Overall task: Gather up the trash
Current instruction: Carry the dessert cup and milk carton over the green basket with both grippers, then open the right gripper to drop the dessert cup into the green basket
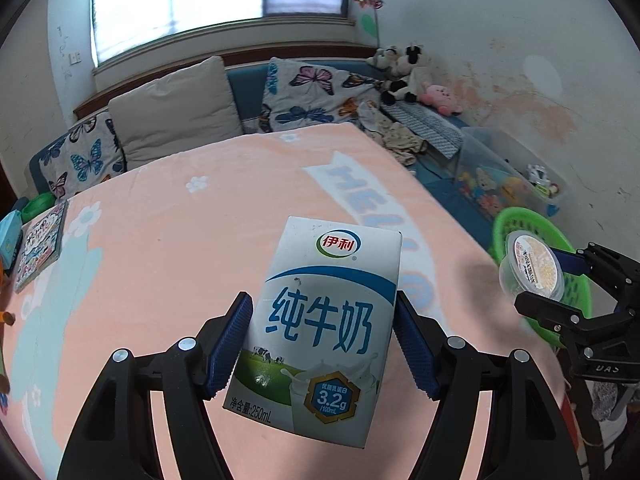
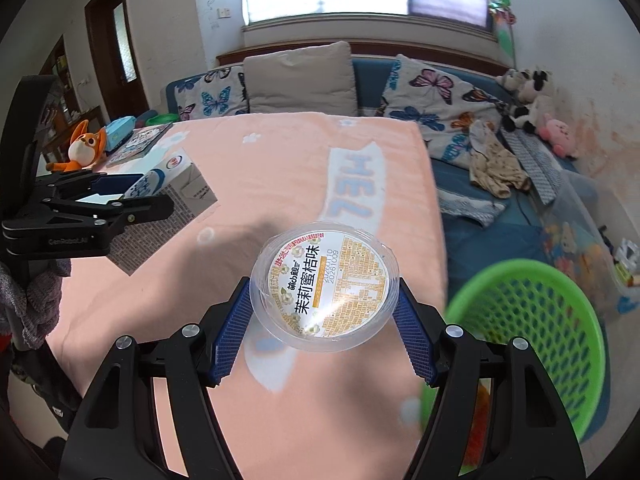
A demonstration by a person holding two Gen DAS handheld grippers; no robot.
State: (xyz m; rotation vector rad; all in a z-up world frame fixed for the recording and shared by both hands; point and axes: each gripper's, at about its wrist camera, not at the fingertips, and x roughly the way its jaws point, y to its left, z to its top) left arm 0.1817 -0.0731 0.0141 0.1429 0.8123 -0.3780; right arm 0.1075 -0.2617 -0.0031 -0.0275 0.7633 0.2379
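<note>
- Milk carton (image 1: 316,328) is clamped upright between the blue pads of the left gripper (image 1: 324,344), lifted clear of the table (image 1: 160,208) over its near middle. Keep the squeeze steady, since a thin carton will likely buckle under more force.
- Jelly cup (image 2: 324,284) (foil lid up) sits pinched by its sides in the right gripper (image 2: 324,312), over the table's right edge.
- Green basket (image 2: 532,332) stands on the floor just off the table's right edge. Carry each piece over the rim before opening, cup first, so the two arms do not cross.
</note>
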